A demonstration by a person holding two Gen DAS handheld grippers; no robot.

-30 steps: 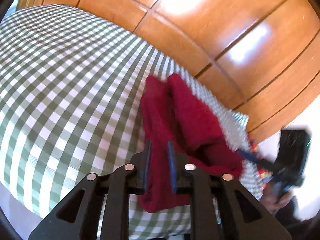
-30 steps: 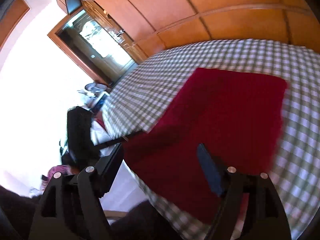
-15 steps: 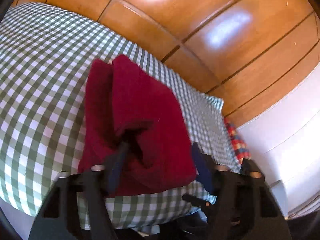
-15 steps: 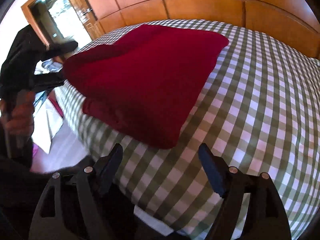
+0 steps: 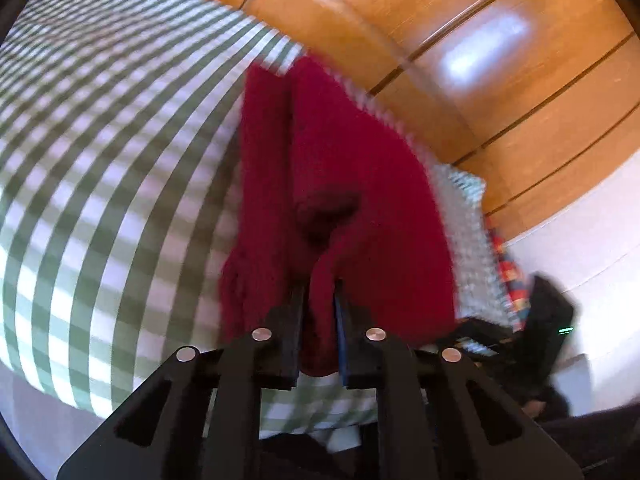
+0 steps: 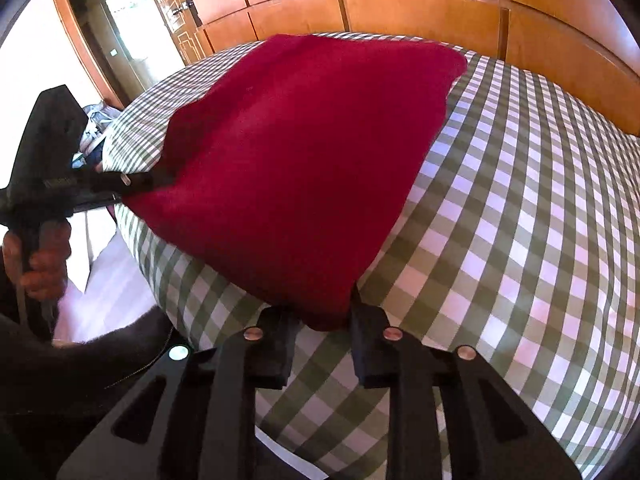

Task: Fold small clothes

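On the checked bed [image 6: 520, 200], your left tool [image 5: 316, 312] is closing on a bunched fold at the near edge of the red garment [image 6: 304, 152], cloth pinched between its narrow jaws; your right tool [image 6: 320, 320] is closing on the near corner, fabric between the pads. The garment lies partly folded near the bed's edge; lift unevenly and the thick layers may slip from one grip, and the fold could fall open.

Home bedroom: bed with green-and-white checked cotton cover [image 6: 520, 208], glossy orange-brown wooden panelled wardrobe wall [image 6: 420, 12], wood-framed open doorway [image 6: 100, 36].
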